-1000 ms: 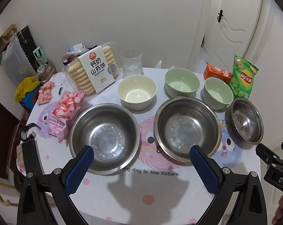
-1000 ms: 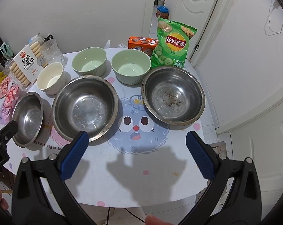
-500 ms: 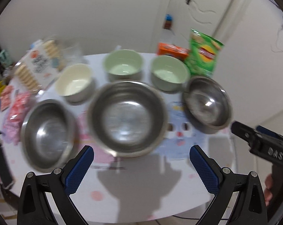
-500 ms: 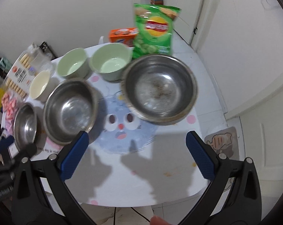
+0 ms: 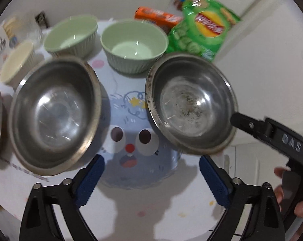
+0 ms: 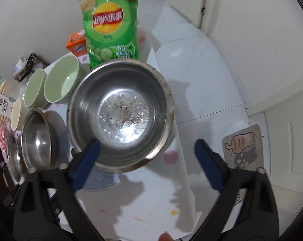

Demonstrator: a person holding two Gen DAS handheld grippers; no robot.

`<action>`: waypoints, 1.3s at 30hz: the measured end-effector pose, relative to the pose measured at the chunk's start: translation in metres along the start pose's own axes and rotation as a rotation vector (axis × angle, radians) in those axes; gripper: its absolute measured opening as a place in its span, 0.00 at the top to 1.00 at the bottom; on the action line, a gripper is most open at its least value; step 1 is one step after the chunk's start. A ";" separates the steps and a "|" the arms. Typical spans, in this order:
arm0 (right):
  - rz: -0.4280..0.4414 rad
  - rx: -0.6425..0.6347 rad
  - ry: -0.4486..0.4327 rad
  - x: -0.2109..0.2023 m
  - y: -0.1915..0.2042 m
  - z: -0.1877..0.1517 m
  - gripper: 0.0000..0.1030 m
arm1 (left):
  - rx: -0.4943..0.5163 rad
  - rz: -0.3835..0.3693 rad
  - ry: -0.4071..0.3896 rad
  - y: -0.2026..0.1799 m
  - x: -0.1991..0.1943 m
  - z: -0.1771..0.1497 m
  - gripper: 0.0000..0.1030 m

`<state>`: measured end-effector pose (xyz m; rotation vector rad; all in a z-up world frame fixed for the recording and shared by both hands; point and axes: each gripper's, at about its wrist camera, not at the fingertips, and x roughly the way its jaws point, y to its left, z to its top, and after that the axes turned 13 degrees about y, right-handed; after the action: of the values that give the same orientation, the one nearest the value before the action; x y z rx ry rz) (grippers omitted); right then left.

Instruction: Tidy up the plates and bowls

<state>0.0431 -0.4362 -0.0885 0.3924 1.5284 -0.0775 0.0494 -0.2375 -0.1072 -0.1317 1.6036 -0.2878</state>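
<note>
Steel: three metal bowls on my bench, none nested. The speckled steel bowl sits at the bench's right edge, the middle steel bowl to its left, and the third steel bowl farthest left.
Ceramic: two green ribbed bowls side by side behind the steel ones, a cream bowl left of them. All separate.
Plates: none visible.
Left tongs: wide but closing, nothing between the pads; they hang over the cartoon-face mat between the two nearer steel bowls.
Right tongs: wide but closing; the left pad lies over the speckled bowl's near rim, the right pad outside it. Contact not evident.
Clutter: crisp bag and orange box at the back.
Progress: nothing stacked yet, as far as I can see. My guess is that all the sorting remains, starting with the speckled bowl.
</note>
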 end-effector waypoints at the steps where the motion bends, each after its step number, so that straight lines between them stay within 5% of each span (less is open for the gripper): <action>1: 0.008 -0.003 0.018 0.004 -0.003 0.004 0.16 | -0.028 -0.016 0.015 0.002 0.006 0.005 0.14; 12: 0.074 0.019 0.096 0.035 -0.031 0.040 0.42 | -0.249 -0.182 0.129 0.012 0.046 0.042 0.43; 15: 0.100 0.023 0.122 0.042 -0.035 0.048 0.64 | -0.257 -0.223 0.144 0.015 0.053 0.050 0.61; 21: 0.096 0.057 0.128 0.048 -0.045 0.057 0.87 | -0.276 -0.228 0.153 0.029 0.049 0.064 0.86; 32: 0.099 0.088 0.083 0.035 -0.048 0.040 0.87 | -0.180 -0.226 0.122 0.040 0.030 0.072 0.91; 39: 0.070 0.092 0.004 -0.004 -0.026 -0.005 0.86 | -0.077 -0.229 0.107 0.065 -0.019 0.041 0.90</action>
<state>0.0303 -0.4597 -0.0902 0.5192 1.5169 -0.0925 0.0975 -0.1740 -0.1074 -0.3658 1.7082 -0.4156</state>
